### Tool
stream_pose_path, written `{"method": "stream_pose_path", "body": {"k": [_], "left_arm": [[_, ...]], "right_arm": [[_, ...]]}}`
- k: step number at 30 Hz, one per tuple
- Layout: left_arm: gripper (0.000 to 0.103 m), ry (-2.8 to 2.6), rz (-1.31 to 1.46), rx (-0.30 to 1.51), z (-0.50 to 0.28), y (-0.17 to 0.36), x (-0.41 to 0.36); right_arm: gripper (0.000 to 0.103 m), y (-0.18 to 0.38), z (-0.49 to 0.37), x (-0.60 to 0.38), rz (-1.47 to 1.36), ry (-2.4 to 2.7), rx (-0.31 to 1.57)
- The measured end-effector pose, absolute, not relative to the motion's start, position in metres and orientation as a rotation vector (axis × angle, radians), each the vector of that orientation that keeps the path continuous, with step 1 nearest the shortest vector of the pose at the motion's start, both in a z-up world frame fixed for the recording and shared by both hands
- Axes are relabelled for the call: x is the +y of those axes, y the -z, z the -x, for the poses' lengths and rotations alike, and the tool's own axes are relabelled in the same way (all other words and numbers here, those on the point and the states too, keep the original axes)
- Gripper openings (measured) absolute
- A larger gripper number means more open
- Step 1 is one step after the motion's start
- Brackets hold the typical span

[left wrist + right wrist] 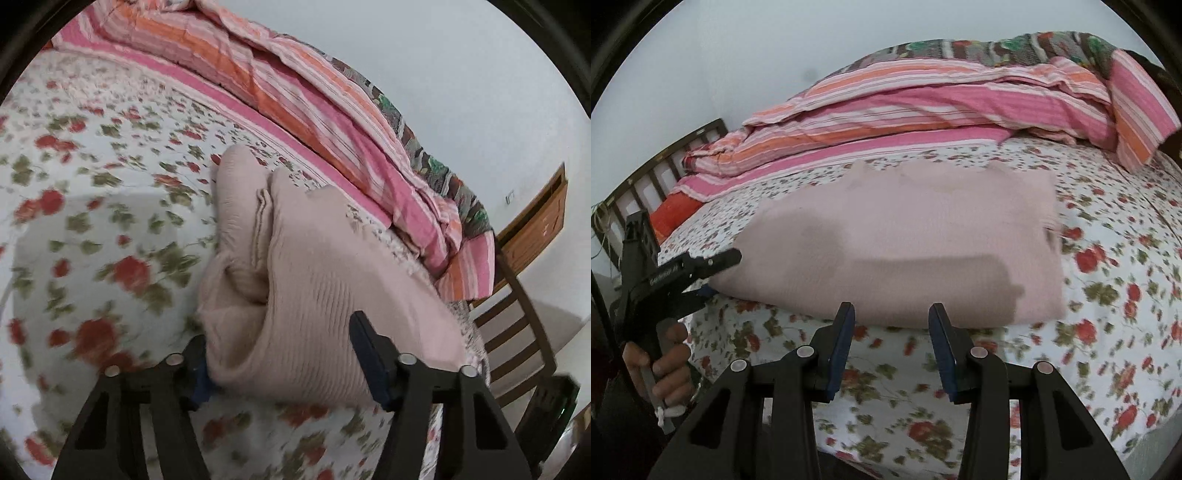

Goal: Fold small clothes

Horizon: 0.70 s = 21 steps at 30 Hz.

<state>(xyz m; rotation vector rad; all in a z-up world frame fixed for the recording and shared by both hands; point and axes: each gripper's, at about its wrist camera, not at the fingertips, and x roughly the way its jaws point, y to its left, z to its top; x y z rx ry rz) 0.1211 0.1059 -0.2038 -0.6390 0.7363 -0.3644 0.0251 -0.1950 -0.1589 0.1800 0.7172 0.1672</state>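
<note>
Lying folded on the flowered bedsheet [1108,295]: pink garment [905,240].

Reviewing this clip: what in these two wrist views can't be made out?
- Left wrist view: whether the left gripper pinches the pink garment; the cloth bulges between the fingers and covers one pad.
- Right wrist view: the garment's folds and type, smeared by blur.
- Right wrist view: the left gripper's lower finger, hidden under the garment's edge.
- Both views: the floral sheet's near edge, cut off.
</note>
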Motion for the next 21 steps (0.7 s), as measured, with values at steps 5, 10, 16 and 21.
{"method": "stream_pose_path", "body": {"k": [5,10,16,21], "left_arm": [[0.050,0.347,0.735,0.691,-0.135,0.205,0.102],[0.027,0.264,0.681,0.692,-0.153,0.188,0.094],[0.018,0.204,0.558,0.715,-0.163,0.157,0.078],[0.018,0.173,0.347,0.675,-0.162,0.100,0.029]], "right_arm": [[0.042,0.151,-0.016,-0.226,-0.282,-0.145,0.711],[0.042,0.142,-0.007,-0.251,-0.287,-0.097,0.677],[0.042,0.148,0.001,-0.294,-0.362,-0.035,0.666],[0.042,0.148,0.000,-0.323,-0.419,-0.018,0.646]]}}
